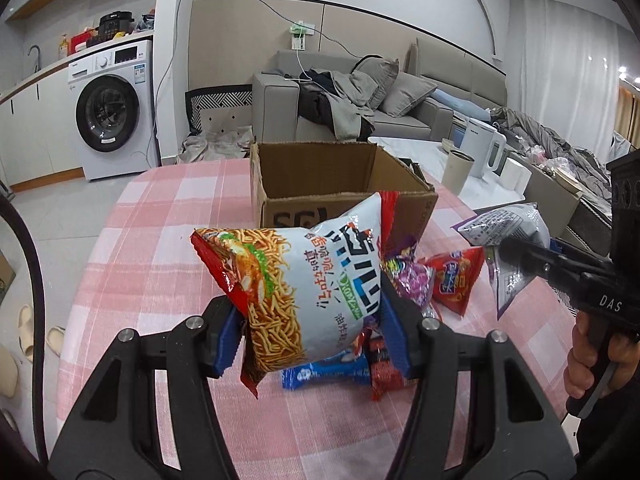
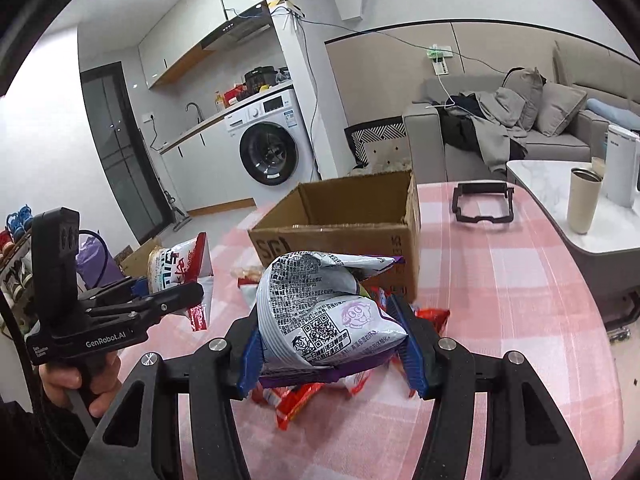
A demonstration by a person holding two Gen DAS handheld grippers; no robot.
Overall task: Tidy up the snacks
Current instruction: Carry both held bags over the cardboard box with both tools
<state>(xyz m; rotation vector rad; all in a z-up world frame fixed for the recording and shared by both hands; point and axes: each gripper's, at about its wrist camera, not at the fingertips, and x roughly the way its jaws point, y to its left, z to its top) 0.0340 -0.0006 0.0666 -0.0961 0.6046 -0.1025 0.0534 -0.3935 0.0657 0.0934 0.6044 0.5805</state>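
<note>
My left gripper (image 1: 312,332) is shut on a white and red noodle-snack bag (image 1: 304,280), held above the pink checked table. My right gripper (image 2: 332,344) is shut on a white and purple snack bag (image 2: 320,316), its printed back facing me. That same purple bag (image 1: 508,236) shows at the right of the left wrist view, and the noodle bag (image 2: 180,268) at the left of the right wrist view. An open cardboard box (image 1: 336,184) stands just beyond both bags. Several small red, blue and purple packets (image 1: 452,280) lie on the cloth under the grippers.
A black plastic frame (image 2: 482,202) lies on the table right of the box (image 2: 340,216). A low white table (image 2: 560,184) with a beige cup (image 2: 584,200) and a white kettle stands at the right. A grey sofa and a washing machine (image 1: 108,112) are farther back.
</note>
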